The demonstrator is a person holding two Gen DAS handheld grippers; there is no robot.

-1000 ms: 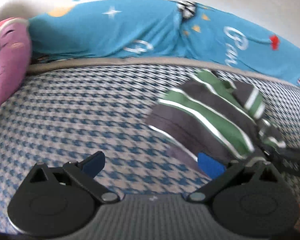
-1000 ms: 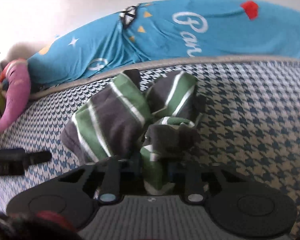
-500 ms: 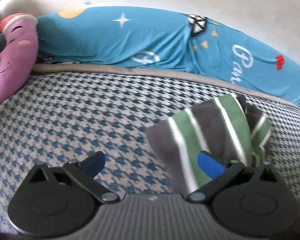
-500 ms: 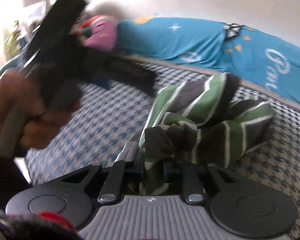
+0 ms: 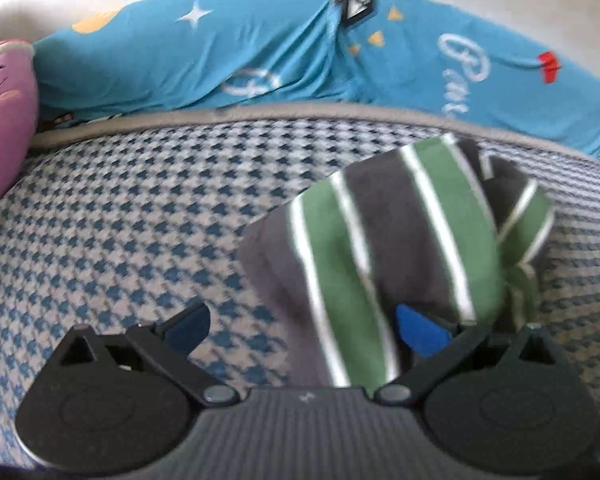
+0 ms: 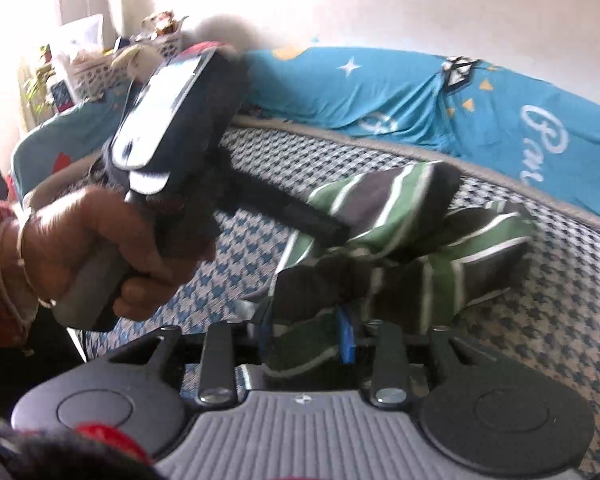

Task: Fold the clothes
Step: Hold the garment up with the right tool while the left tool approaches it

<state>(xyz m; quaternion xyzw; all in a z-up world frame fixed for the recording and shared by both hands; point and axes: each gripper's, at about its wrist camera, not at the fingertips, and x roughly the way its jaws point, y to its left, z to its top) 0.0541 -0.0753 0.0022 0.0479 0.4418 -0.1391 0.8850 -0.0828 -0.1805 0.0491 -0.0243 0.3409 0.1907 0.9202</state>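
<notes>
Houndstooth bed cover (image 5: 120, 208), teal sheet (image 5: 220, 52) behind | L gripper (image 5: 300, 332) jaws apart | R gripper (image 6: 306, 336) clamped striped garment (image 6: 400, 216), prob. bunched

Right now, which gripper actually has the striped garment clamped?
The right gripper: its fingers are shut on a bunched fold of the striped garment. The left gripper is wide open, clamping nothing.

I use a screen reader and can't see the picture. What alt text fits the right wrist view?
The right gripper is shut on a bunched green and grey striped garment over a houndstooth bed cover. A hand holds the left gripper against the garment; a blue printed sheet lies behind.
</notes>
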